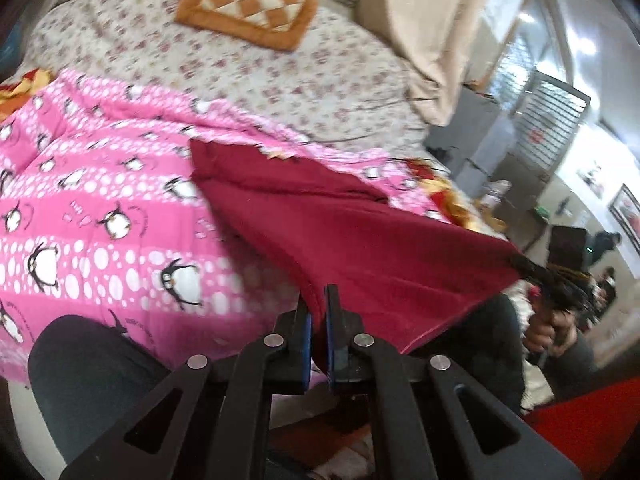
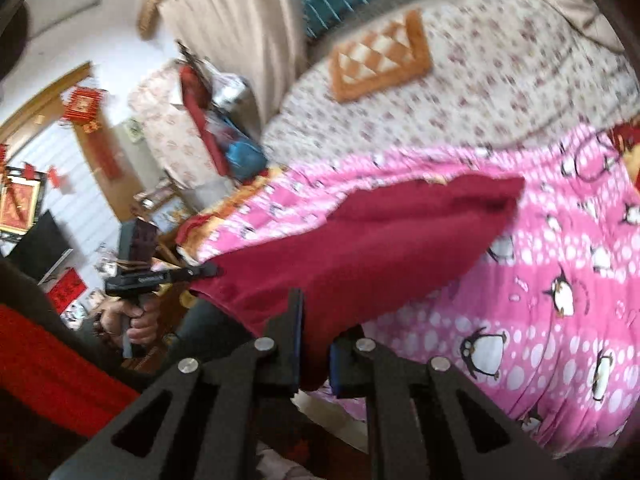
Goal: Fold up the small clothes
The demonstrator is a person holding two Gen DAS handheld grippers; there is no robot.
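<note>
A dark red garment (image 1: 360, 232) hangs stretched between my two grippers above the pink penguin blanket (image 1: 100, 200), its far end resting on the blanket. My left gripper (image 1: 318, 312) is shut on the garment's near edge. The right gripper (image 1: 532, 268) shows at the right, pinching the other corner. In the right wrist view the same garment (image 2: 380, 240) runs from my right gripper (image 2: 316, 320), shut on its edge, to the left gripper (image 2: 208, 270) holding the far corner. The far end lies folded over on the blanket (image 2: 560, 300).
The bed has a floral sheet (image 1: 260, 60) with an orange checked cushion (image 1: 248, 8) at the back. Beige curtains (image 1: 432, 20) hang at the right. A dark knee (image 1: 88, 372) is by the bed's near edge. Furniture and clutter (image 2: 200, 128) stand beside the bed.
</note>
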